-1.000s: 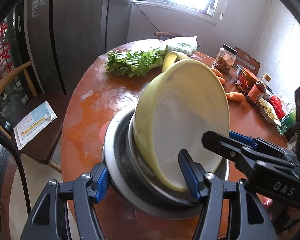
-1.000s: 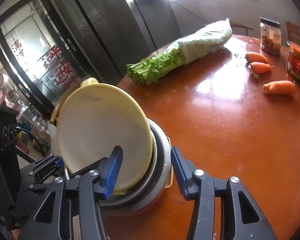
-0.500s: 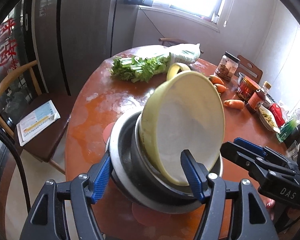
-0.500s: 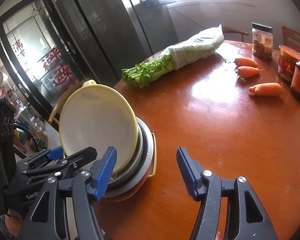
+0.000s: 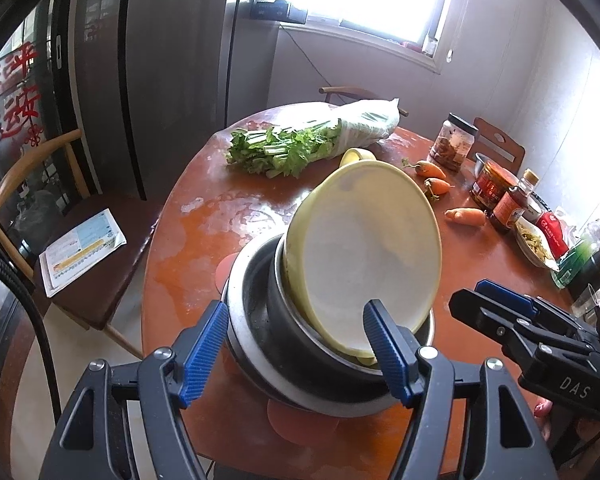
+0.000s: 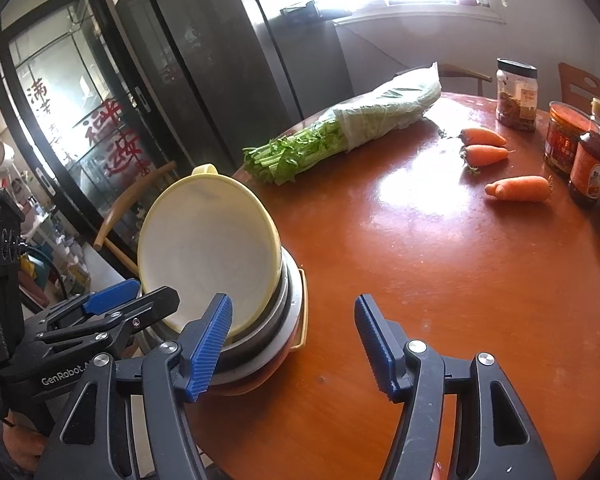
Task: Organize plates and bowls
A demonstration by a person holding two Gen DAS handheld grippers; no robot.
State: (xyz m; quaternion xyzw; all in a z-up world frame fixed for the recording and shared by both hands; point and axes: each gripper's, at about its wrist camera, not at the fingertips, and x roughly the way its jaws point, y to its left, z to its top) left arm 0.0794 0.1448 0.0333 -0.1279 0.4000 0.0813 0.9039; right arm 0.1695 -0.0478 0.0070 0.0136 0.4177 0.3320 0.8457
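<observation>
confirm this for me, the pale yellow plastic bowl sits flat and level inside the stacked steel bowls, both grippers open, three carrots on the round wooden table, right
Not quite. The pale yellow plastic bowl is not flat and level: it leans steeply on edge in the stacked steel bowls, as the left wrist view shows. The rest holds: the left gripper and the right gripper are open, and three carrots lie on the round wooden table.

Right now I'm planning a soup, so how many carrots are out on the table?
3. Two carrots lie side by side near the clear jar; the third lies apart, nearer the red-lidded jar. Others may hide behind the jars.
</observation>
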